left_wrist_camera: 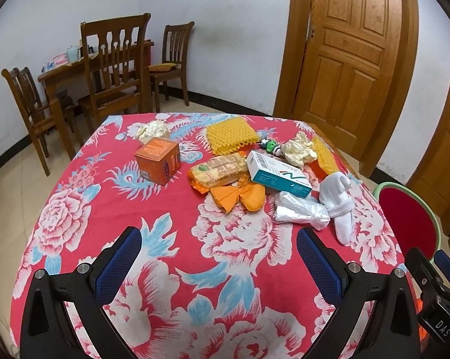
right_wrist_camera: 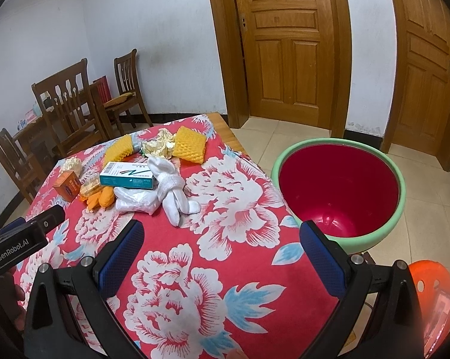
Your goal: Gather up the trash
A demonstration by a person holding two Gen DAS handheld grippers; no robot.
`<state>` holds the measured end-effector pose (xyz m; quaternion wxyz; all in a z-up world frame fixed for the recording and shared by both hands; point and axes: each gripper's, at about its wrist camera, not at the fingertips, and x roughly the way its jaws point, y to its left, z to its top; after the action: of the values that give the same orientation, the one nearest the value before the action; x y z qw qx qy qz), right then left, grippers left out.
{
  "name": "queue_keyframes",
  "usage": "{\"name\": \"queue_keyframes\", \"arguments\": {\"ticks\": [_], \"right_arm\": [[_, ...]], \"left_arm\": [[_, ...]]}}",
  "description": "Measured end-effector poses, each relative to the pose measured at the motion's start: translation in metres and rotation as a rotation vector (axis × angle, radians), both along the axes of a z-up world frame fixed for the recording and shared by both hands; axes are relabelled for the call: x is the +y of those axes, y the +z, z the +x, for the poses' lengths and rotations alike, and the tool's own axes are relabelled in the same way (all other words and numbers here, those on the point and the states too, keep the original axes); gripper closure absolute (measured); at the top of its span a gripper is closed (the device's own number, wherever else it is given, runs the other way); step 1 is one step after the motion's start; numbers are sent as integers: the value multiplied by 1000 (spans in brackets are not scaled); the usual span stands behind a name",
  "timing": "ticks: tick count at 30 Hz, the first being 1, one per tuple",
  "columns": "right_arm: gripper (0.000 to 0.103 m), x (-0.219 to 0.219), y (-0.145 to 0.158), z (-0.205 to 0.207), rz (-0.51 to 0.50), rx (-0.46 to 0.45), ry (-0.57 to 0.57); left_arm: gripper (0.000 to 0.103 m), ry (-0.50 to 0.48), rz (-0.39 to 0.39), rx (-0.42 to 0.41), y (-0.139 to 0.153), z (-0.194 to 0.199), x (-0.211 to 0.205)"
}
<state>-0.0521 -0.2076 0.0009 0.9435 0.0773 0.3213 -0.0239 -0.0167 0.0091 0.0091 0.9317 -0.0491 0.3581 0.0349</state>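
A pile of items lies on the far half of the red flowered tablecloth point(left_wrist_camera: 111, 209): an orange box point(left_wrist_camera: 157, 160), a teal and white carton point(left_wrist_camera: 277, 175), a clear plastic wrapper point(left_wrist_camera: 299, 211), a white sock point(left_wrist_camera: 338, 203), crumpled paper point(left_wrist_camera: 298, 151), yellow foam netting point(left_wrist_camera: 230, 137), a snack packet point(left_wrist_camera: 219, 170) and an orange bow point(left_wrist_camera: 238, 197). A red bin with a green rim point(right_wrist_camera: 340, 185) stands on the floor to the table's right. My left gripper point(left_wrist_camera: 219, 239) is open and empty above the near cloth. My right gripper point(right_wrist_camera: 222, 233) is open and empty, short of the sock point(right_wrist_camera: 172, 188).
A second crumpled paper ball point(left_wrist_camera: 153, 130) lies at the far left of the table. Wooden chairs and a side table point(left_wrist_camera: 111, 68) stand by the back wall. Wooden doors point(right_wrist_camera: 287, 45) are behind the bin. An orange stool point(right_wrist_camera: 434, 293) is at the lower right.
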Motion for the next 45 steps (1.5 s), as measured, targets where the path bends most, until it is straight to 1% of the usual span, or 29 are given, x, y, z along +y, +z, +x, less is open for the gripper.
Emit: {"name": "queue_keyframes", "arguments": {"ticks": [6, 12, 22, 28, 29, 30, 31, 33, 35, 39, 40, 42, 44, 45], "right_arm": [[1, 1, -2, 8, 4, 21, 23], [1, 9, -4, 24, -17, 47, 71], [1, 25, -15, 67, -65, 132, 154], [2, 37, -24, 94, -110, 166, 200], [3, 40, -26, 98, -117, 172, 209], [6, 41, -28, 101, -122, 178, 212], [13, 42, -29, 103, -125, 181, 216], [22, 43, -32, 108, -118, 194, 231], [50, 44, -36, 112, -105, 207, 249], [63, 47, -44, 118, -80, 235, 277], [69, 47, -46, 118, -76, 237, 282], [73, 46, -49, 119, -71, 240, 289], [80, 45, -50, 119, -64, 236, 290], [82, 44, -50, 119, -59, 235, 290]], "left_arm": [[0, 6, 6, 5, -2, 7, 4], [0, 15, 14, 9, -3, 14, 10], [0, 44, 2, 48, -11, 34, 26], [0, 38, -1, 78, -18, 49, 28], [0, 35, 0, 83, -19, 52, 28], [0, 32, 2, 91, -21, 56, 27], [0, 27, 2, 95, -22, 59, 26], [0, 13, 6, 107, -25, 65, 22], [0, -8, 14, 110, -26, 71, 17], [1, -39, 13, 121, -30, 79, 6], [3, -43, 14, 121, -32, 80, 3], [8, -59, 21, 128, -34, 85, -2], [14, -72, 21, 140, -38, 89, -7], [17, -76, 16, 146, -40, 92, -8]]}}
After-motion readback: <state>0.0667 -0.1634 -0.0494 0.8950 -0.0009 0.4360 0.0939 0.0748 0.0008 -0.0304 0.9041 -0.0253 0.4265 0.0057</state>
